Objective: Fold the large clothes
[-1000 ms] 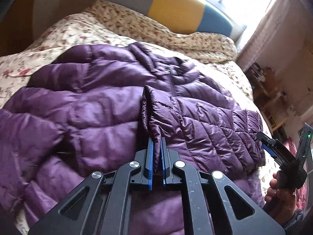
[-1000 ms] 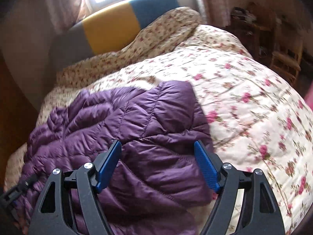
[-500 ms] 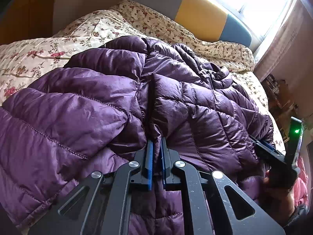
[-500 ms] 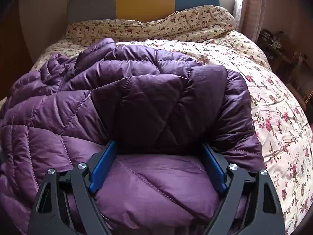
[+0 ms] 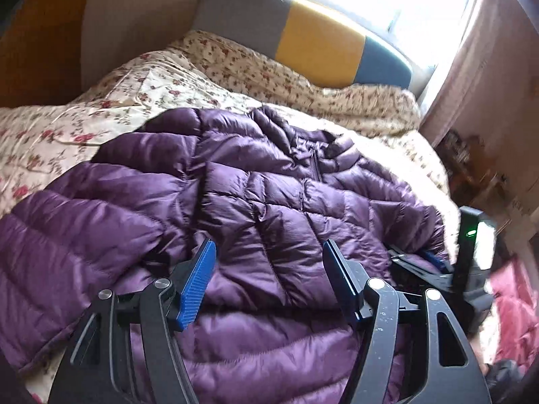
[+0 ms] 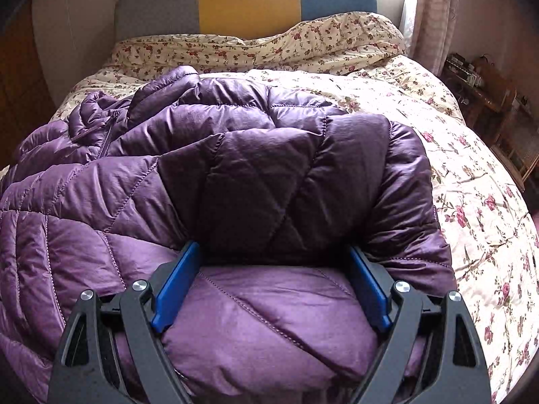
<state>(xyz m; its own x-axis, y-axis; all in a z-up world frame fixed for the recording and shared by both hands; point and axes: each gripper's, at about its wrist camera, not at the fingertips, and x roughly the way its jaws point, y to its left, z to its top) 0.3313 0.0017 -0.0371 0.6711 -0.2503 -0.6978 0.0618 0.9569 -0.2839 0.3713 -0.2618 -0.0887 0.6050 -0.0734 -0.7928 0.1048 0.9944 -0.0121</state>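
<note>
A purple quilted down jacket (image 5: 256, 202) lies spread on the floral bed, zipper and collar toward the headboard. It also fills the right wrist view (image 6: 235, 175), where a sleeve or side panel is folded over onto the body. My left gripper (image 5: 267, 256) is open just above the jacket's lower part, holding nothing. My right gripper (image 6: 273, 259) is open with its jaws spread wide, and the folded padded fabric bulges between them. The right gripper also shows in the left wrist view (image 5: 434, 266) at the jacket's right edge.
The floral quilt (image 6: 471, 185) covers the bed. A grey, yellow and blue headboard (image 6: 249, 0) stands at the far end under a bright window. Wooden furniture (image 6: 485, 94) stands to the right of the bed. A pink cloth (image 5: 512, 306) lies at the right edge.
My left gripper was shut on a fold of the jacket and has opened, letting it drop onto the body. The right gripper stays open against the folded part.
</note>
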